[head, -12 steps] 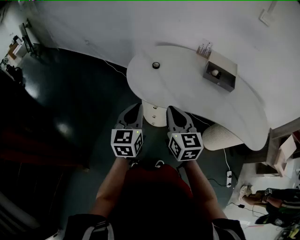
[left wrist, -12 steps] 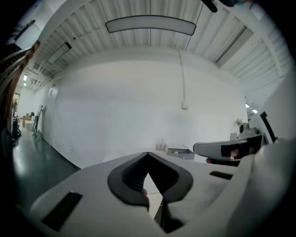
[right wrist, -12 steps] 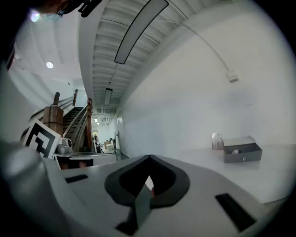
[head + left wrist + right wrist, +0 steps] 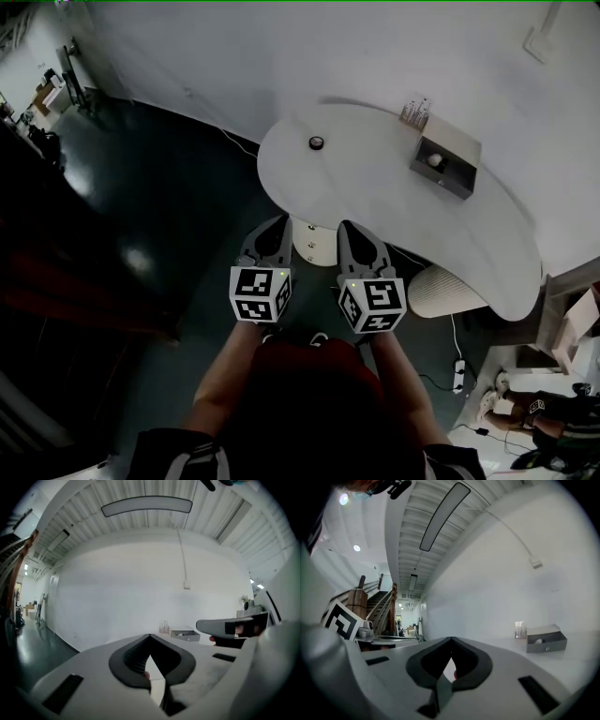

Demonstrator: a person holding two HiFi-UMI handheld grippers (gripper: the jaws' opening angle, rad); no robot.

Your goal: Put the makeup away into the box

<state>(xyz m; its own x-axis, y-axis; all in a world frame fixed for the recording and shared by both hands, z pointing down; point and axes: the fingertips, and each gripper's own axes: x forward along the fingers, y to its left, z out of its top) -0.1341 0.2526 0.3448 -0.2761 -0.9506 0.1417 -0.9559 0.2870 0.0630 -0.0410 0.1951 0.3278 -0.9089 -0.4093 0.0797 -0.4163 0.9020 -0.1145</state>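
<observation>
A small round dark makeup item [image 4: 318, 142] lies on the left part of the white oval table [image 4: 375, 187]. The open grey box [image 4: 444, 165] stands at the table's far right with a white round thing [image 4: 434, 160] inside. My left gripper [image 4: 278, 222] and right gripper [image 4: 348, 226] are side by side before the table's near edge, level, both shut and empty. In the left gripper view, the left gripper [image 4: 150, 637] faces the box [image 4: 185, 633]. In the right gripper view the right gripper [image 4: 451, 640] has the box [image 4: 546, 641] at its right.
A small rack of tubes [image 4: 416, 111] stands behind the box by the wall. A round ribbed stool [image 4: 445, 286] sits under the table's right end. The table's white pedestal [image 4: 310, 239] is just ahead of the grippers. Cables and a power strip [image 4: 457, 375] lie on the dark floor.
The whole head view has shifted slightly, so table and grippers sit a little lower in the picture. Both grippers keep their place relative to the table and stay shut.
</observation>
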